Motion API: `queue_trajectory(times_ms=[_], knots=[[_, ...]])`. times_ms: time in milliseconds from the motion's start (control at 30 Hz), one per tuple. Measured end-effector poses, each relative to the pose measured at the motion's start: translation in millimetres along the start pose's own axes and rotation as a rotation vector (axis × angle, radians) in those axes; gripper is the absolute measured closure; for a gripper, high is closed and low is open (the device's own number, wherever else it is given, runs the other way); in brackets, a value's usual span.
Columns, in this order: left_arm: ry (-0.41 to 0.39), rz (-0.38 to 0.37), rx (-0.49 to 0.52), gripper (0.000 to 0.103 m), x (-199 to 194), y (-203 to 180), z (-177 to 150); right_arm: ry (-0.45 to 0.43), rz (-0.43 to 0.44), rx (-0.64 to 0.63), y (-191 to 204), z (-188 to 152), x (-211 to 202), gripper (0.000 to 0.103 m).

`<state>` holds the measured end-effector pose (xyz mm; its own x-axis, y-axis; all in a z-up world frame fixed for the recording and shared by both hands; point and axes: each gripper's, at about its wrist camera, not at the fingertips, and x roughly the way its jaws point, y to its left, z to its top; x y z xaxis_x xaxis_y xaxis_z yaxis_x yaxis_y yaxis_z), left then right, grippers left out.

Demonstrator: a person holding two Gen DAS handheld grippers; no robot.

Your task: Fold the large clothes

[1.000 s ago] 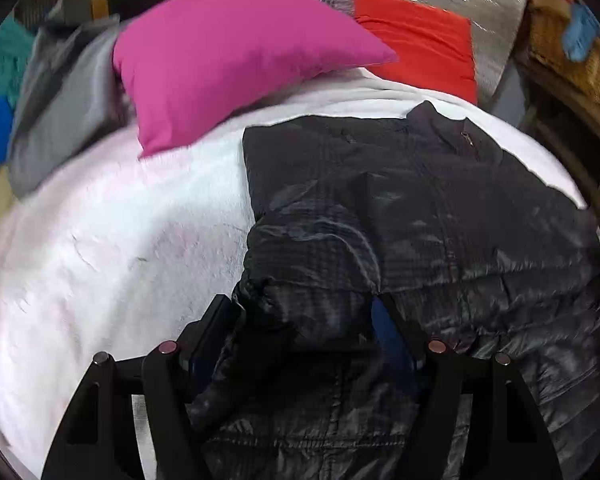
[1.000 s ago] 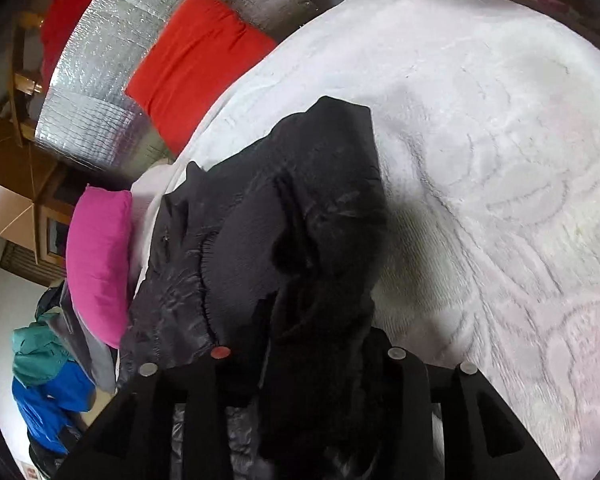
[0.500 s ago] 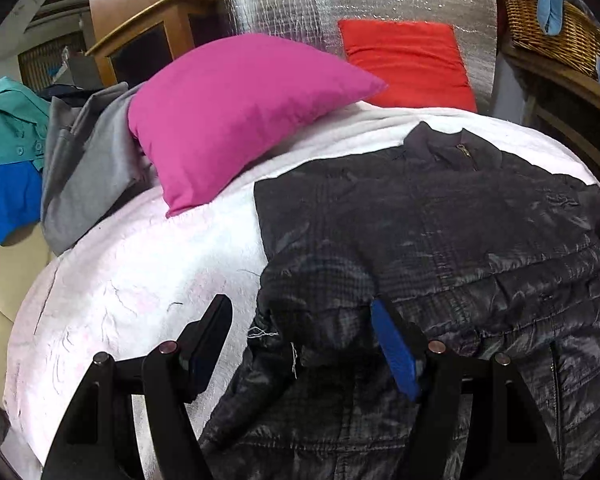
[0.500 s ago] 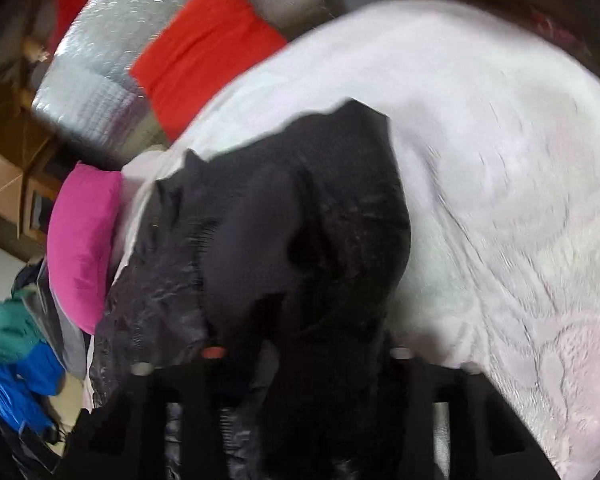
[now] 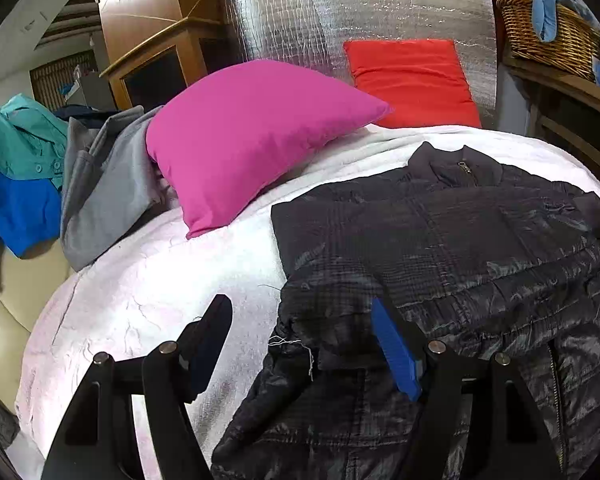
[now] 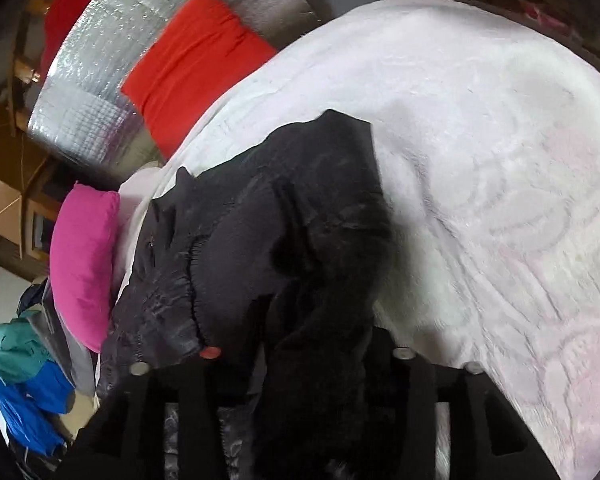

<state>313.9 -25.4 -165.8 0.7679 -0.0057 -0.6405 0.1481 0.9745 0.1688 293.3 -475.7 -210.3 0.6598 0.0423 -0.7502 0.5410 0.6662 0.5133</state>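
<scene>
Across the lower half of the left wrist frame, white blanket covers the bed, bare and free at lower left out to its rounded edge. Black jacket fills the lower right, collar up toward frame top, sleeve folded over the body. Silver foil panel closes off the top centre, red cushion against it. Pink pillow crowds the jacket's upper-left side, grey garment and teal-blue jacket heaped at the left edge. Wicker basket upper right. Left gripper released, fingers spread, nothing clamped. Right gripper has jacket fabric bunched between its fingers, jaws just been opening; cannot tell if still pinched.
</scene>
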Motion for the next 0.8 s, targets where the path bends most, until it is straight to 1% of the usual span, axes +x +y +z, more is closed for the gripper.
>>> queue_trajectory(times_ms=[100,167,267,333,433,500,600,667,700,733,800], knots=[[-0.005,0.004,0.000,0.030,-4,2,-1,-0.001,-0.016,-0.035,3,-7,-13,0.040],[-0.008,0.006,0.002,0.030,-6,4,-2,-0.008,-0.007,-0.056,3,-14,-27,0.037],[0.008,-0.007,0.006,0.030,-10,10,-3,-0.035,0.015,-0.070,-1,-25,-52,0.036],[0.026,-0.023,0.001,0.030,-13,20,-6,-0.062,0.033,-0.075,-7,-35,-72,0.035],[0.046,-0.039,-0.035,0.030,-26,48,-17,-0.103,0.048,-0.092,-16,-54,-103,0.033],[0.050,-0.078,-0.078,0.030,-44,74,-31,-0.127,0.075,-0.111,-28,-78,-133,0.032],[0.047,-0.101,-0.136,0.030,-72,104,-56,-0.145,0.090,-0.134,-44,-112,-164,0.029],[0.063,-0.136,-0.196,0.029,-94,125,-86,-0.142,0.089,-0.151,-55,-133,-180,0.029],[0.087,-0.156,-0.236,0.029,-105,134,-106,-0.141,0.091,-0.158,-62,-145,-189,0.029],[0.104,-0.169,-0.259,0.029,-110,137,-115,-0.135,0.094,-0.160,-65,-153,-193,0.029],[0.168,-0.242,-0.332,0.029,-124,141,-142,-0.091,0.107,-0.155,-78,-174,-202,0.028]])
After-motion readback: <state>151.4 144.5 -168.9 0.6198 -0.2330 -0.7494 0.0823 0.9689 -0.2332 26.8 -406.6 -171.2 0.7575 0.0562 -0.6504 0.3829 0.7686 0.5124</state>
